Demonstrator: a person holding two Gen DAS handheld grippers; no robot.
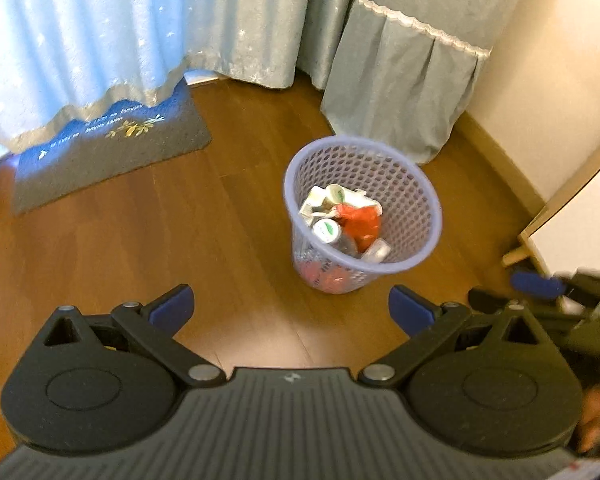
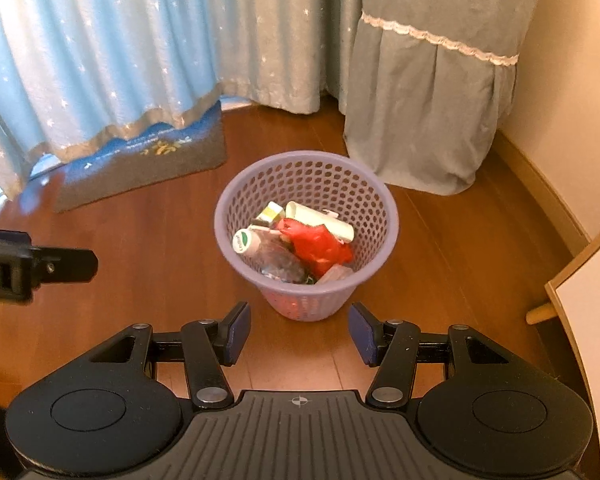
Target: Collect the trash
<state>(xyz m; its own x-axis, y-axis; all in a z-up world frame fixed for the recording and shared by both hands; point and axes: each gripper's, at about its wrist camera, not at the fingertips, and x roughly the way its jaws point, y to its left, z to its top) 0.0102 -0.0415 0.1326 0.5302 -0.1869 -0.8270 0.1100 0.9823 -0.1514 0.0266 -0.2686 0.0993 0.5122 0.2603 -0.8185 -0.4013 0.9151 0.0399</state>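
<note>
I saw a lilac basket (image 2: 306, 184) with a round-hole mesh wall, red wrapper (image 2: 318, 246) inside among white tubes (image 2: 320, 220). My grippers were black with blue pads (image 2: 236, 334). Floor (image 2: 140, 272) was reddish-brown wood. Mat (image 2: 148, 160) was grey and blue with a yellow sprig. Curtains (image 2: 100, 60) were pale blue with white stars.

One basket (image 2: 306, 240), one mat (image 2: 148, 168), perhaps two bottles (image 2: 246, 241).

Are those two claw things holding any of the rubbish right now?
No. Both the left gripper and right gripper are open and empty; the trash lies in the basket.
</note>
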